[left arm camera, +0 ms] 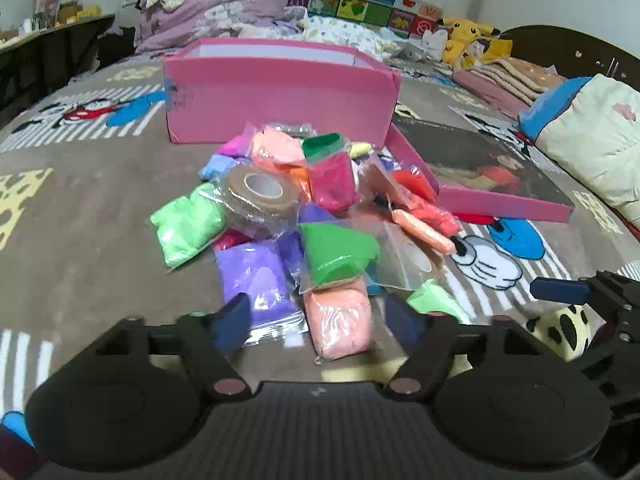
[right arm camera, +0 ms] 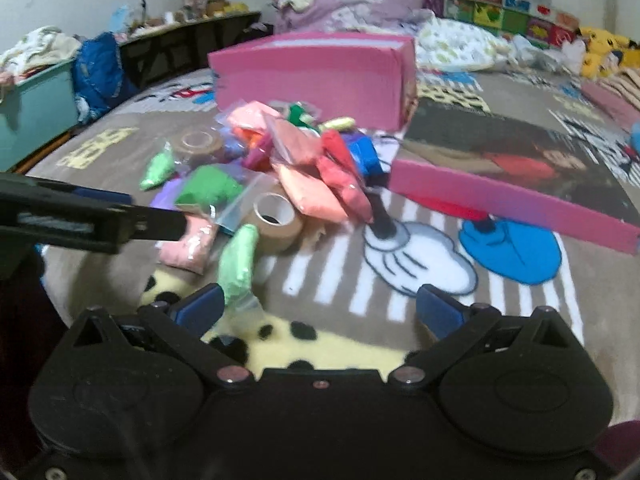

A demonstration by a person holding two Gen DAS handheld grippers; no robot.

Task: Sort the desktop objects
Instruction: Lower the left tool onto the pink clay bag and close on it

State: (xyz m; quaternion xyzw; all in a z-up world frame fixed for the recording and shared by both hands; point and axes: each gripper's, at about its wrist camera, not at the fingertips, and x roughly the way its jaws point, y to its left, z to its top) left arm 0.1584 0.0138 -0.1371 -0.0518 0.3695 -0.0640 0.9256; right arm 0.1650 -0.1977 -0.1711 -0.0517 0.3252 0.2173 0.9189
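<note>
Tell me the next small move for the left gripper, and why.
Probably ease the left gripper forward and close on the peach clay packet. Its jaws stand open and empty, that packet lies nearest between the fingers at the pile's front edge, and the open pink box waits behind the pile.

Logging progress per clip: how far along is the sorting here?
Barely begun, by what shows. Done: nothing visibly sorted; the pink box interior cannot be seen. In hand: nothing; the left hand-held gripper is open over a peach clay bag, and the right hand-held gripper is open beside a light green bag. Left: the whole pile of clay bags and a tape roll.
</note>
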